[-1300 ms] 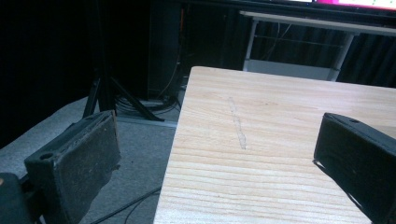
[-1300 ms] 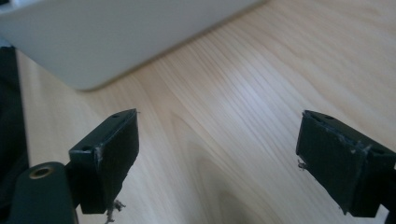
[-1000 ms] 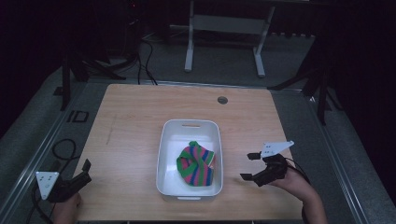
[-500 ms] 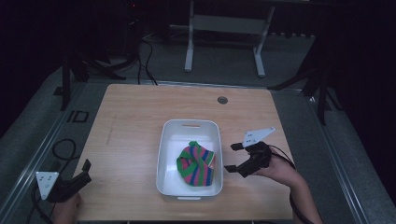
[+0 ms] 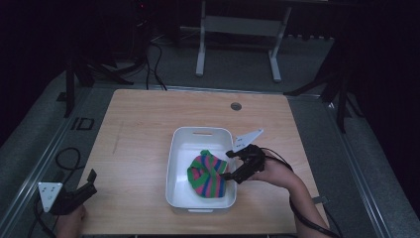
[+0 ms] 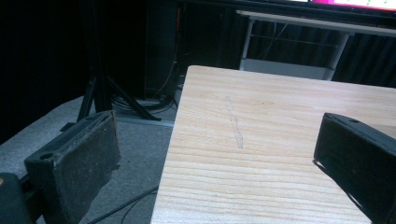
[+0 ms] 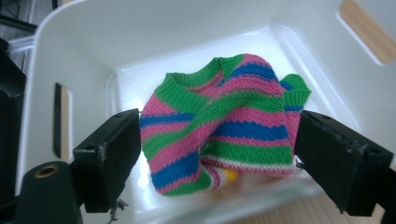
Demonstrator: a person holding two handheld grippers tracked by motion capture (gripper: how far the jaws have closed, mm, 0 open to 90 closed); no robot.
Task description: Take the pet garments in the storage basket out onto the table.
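Observation:
A crumpled knit garment (image 5: 206, 174) striped in pink, green and blue lies in a white bin (image 5: 176, 166) on the wooden table. My right gripper (image 5: 229, 166) hovers open at the bin's right rim, its jaws pointing in at the garment (image 7: 219, 121), which sits between them in the right gripper view, apart from both. The bin's wall (image 7: 140, 28) rises behind it. My left gripper (image 5: 92, 182) rests open near the table's front left corner, with only bare tabletop (image 6: 261, 140) and floor between its jaws.
A small round grommet (image 5: 236, 106) sits in the table near its far edge. Cables (image 5: 69, 158) lie on the grey floor to the left. A metal stand (image 5: 237, 34) is beyond the table's far side.
My right gripper has moved left from beside the bin to its right rim, over the garment. The left gripper has stayed still.

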